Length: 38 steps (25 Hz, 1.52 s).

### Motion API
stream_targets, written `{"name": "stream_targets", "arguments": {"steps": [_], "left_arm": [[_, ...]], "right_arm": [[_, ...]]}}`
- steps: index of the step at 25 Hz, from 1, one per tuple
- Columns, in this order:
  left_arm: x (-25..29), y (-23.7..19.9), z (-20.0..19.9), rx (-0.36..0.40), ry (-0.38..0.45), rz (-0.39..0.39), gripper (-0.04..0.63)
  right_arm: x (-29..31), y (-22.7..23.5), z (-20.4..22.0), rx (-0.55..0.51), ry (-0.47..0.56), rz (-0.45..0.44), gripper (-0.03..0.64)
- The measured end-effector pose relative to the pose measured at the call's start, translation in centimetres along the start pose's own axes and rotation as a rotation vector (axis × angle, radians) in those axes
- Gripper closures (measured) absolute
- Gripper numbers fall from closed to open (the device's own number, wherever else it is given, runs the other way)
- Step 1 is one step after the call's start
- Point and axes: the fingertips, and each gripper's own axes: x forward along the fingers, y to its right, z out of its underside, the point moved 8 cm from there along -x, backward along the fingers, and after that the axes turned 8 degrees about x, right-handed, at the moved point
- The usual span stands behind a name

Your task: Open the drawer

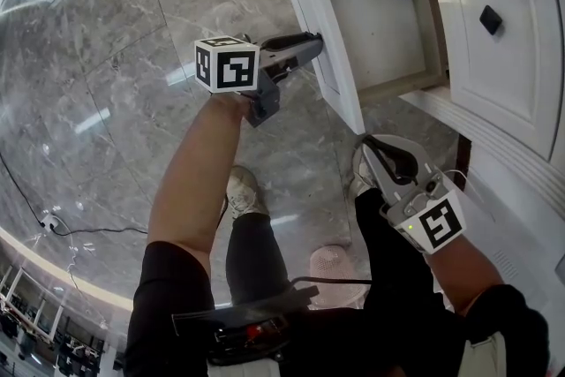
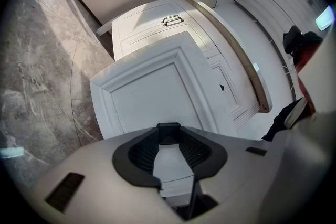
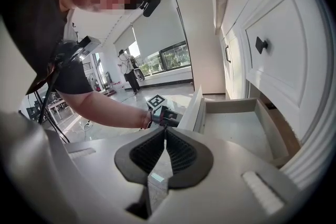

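Since the drawer (image 1: 328, 57) already stands far out of the cabinet (image 1: 512, 75), below the closed upper front (image 1: 494, 49), your main risk is pulling past the end of its travel, so that the box tips off its runners toward your legs. Your left gripper (image 2: 168, 136) seems to be clamped on the drawer's knob (image 2: 168, 127), jaws fairly wide around it. Only the tips hold, so a pull off to one side could let it slip free. Your right gripper (image 3: 165, 132) hangs empty, jaws together, near the cabinet's lower edge, where the drawer's corner could catch it
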Motion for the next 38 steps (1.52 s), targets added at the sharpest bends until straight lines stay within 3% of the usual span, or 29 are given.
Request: {"name": "stream_targets", "arguments": {"steps": [28,33,38], "left_arm": [[-0.6,-0.6,0.4,-0.014,0.026,0.034,0.474],[-1.3,-0.4,1.2,-0.001,0.052,-0.045,0.474],[-5.3,0.9,3.3,-0.03,0.118,-0.151,0.462]], "right_arm": [[0.0,0.4,0.9,0.022,0.003,0.013,0.615],[0.5,-0.2,1.3,0.029,0.002,-0.008,0.615],[0.5,-0.9,0.0,0.037,0.01,-0.038,0.615]]}}
